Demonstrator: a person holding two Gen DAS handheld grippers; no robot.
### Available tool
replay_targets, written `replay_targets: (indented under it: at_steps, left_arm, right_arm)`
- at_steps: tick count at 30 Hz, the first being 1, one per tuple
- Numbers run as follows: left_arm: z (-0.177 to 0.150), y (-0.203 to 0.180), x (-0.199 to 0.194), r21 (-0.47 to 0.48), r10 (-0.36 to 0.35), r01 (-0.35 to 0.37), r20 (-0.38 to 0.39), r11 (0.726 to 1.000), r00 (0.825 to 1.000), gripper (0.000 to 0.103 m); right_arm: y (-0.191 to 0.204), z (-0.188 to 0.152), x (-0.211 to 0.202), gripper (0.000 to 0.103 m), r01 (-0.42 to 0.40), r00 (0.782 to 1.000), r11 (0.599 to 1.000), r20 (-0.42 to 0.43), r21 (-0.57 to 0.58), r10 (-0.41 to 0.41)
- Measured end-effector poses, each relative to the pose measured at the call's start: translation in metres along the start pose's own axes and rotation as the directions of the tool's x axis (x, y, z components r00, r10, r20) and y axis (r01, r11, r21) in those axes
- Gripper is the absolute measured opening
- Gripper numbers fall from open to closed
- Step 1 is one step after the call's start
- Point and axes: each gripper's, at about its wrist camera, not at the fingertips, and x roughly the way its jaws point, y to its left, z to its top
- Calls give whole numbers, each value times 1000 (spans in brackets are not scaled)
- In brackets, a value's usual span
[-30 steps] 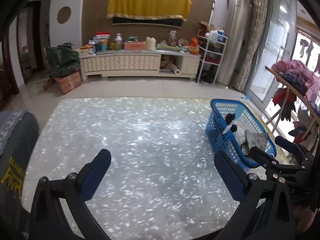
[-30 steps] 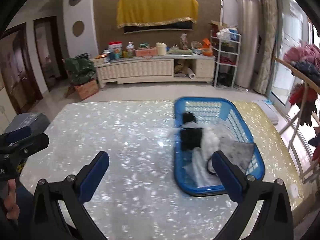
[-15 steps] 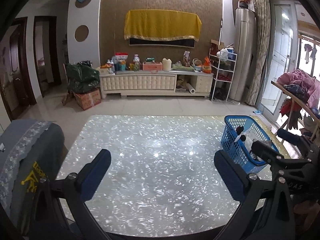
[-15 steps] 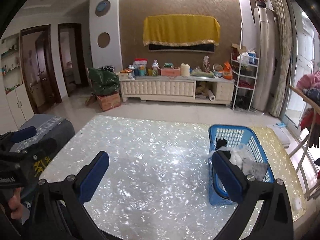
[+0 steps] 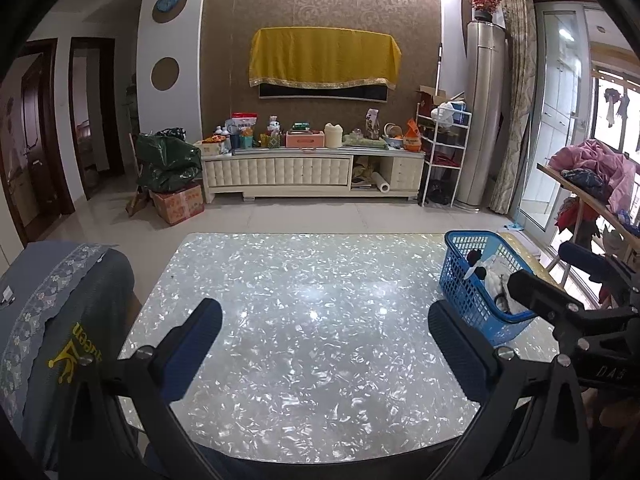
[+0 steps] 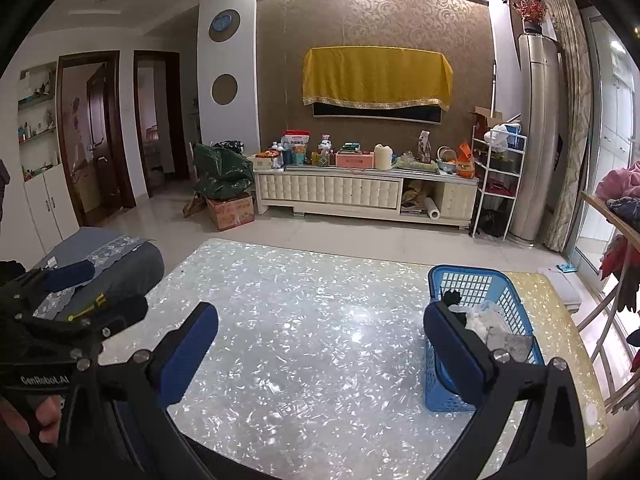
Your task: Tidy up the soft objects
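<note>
- Left wrist view: left gripper [image 5: 324, 354] w/ blue-padded fingers [image 5: 192, 350] spread wide, nothing btwn them, above the shiny mother-of-pearl-pattern tabletop [image 5: 304, 292].
- Blue perforated plastic basket [image 5: 460, 280] sat at the tabletop's far right, well apart from the left gripper; soft objects [image 5: 494, 276] (black, white, grey bits) piled inside.
- Right gripper [image 5: 560, 276] showed at the right edge, just beside the basket.
- Grey-blue lace-trimmed fabric cover [image 5: 60, 308] lay beyond the tabletop's left edge.
- Right wrist view: right gripper [image 6: 320, 350] also released, fingers [image 6: 454, 350] apart and empty; one finger overlapped the basket [image 6: 516, 300] in frame, contact not clear.
- Soft objects [image 6: 486, 322] all inside the basket; none seen loose on the tabletop [image 6: 320, 300].
- Risk, judged: basket sat near the tabletop's right edge, so a sideways nudge from the right gripper could tip it or push it off. Light fabric could snag on the mesh or spill out if pulled.
</note>
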Motion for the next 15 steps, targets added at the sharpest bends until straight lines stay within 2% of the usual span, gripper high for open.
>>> replay_targets:
  at_steps: [15]
  left_arm:
    - [0,-2,-6,-4,-9,9,11,1000,1000,102]
  right_arm:
    - [4,-4,-4,103,4,1000,1000,5,-18,-4]
